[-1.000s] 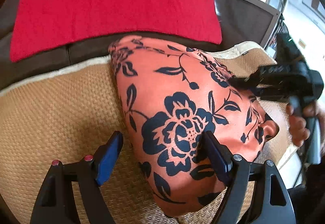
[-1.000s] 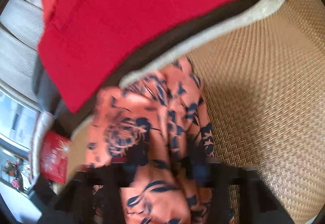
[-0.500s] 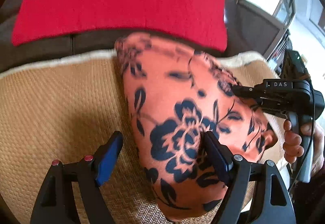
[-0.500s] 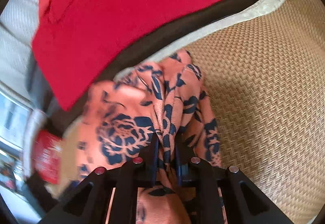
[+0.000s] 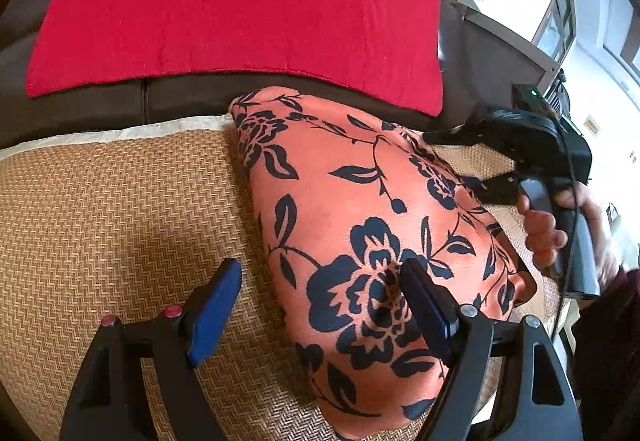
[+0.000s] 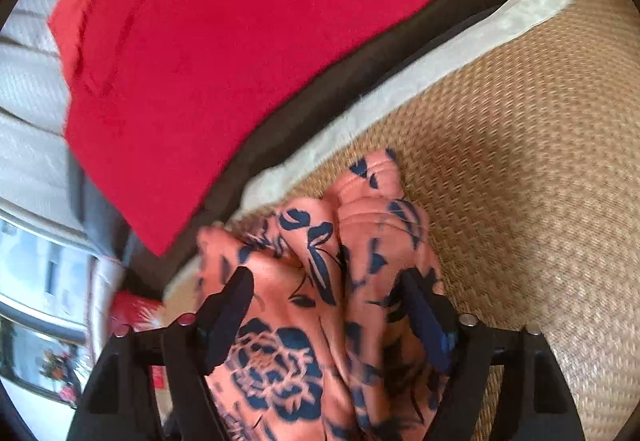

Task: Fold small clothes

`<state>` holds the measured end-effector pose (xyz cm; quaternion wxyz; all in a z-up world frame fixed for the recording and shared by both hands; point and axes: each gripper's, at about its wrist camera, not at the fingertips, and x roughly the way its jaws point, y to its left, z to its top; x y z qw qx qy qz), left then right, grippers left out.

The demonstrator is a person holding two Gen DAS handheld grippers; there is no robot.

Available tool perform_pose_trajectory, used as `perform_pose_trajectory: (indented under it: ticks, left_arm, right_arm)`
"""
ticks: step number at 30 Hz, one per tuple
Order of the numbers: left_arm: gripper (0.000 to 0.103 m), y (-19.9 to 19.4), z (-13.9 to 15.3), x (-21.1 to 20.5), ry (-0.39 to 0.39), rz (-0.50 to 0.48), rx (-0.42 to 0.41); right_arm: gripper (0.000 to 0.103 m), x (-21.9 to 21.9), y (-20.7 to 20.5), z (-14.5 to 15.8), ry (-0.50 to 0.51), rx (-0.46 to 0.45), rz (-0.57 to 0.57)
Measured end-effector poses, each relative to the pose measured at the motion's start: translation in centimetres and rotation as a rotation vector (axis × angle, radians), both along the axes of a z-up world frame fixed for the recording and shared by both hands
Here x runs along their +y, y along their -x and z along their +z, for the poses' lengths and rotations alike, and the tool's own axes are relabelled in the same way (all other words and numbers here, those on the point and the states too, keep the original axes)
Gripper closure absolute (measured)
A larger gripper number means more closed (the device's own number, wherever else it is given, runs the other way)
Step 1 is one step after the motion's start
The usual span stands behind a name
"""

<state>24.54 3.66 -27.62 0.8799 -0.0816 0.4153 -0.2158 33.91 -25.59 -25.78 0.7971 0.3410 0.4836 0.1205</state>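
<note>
The right gripper [image 6: 328, 305] has just been opening, jaws spread around the floral garment [image 5: 360, 225]; the left gripper [image 5: 320, 305] jaws stand wide over its edge.

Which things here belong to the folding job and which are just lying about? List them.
In the job:
- orange floral garment
- left gripper, open
- right gripper, jaws just opened, garment between them

Lying about:
- red cloth on the dark sofa back
- woven mat under the garment
</note>
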Motion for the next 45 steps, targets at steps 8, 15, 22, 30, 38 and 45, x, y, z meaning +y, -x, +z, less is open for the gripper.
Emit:
perform_pose_trajectory:
  ticks: [8,15,22,30,38,45]
  left_arm:
    - [0.021,0.3,1.3,-1.2,-0.072,0.009,-0.088]
    - [0.019,-1.3,-1.0,-0.4,0.0,0.023,0.062]
    - [0.02,0.5,1.2,0.3,0.002,0.006,-0.016]
    - [0.02,1.7,-1.2,-1.3,-0.066,-0.06,0.081]
    - [0.048,2.5,1.0,-0.6,-0.038,-0.081,-0.025]
    - [0.033,1.0,-1.4,0.1,-0.013,-0.044,0.108]
  right_arm:
    - [0.089,4.0,-0.4,5.1,0.333,-0.148,0.069]
    - [0.086,1.7,-1.5,0.9,0.214,-0.064,0.013]
    - [0.058,-1.6,4.4,5.3,0.096,-0.128,0.019]
    - [0.03,-0.8,10.3,2.0,0.103,-0.077,0.081]
    - [0.082,2.7,11.6,4.3,0.25,-0.153,0.129]
    - [0.079,2.1,10.9,-0.7,0.241,-0.073,0.076]
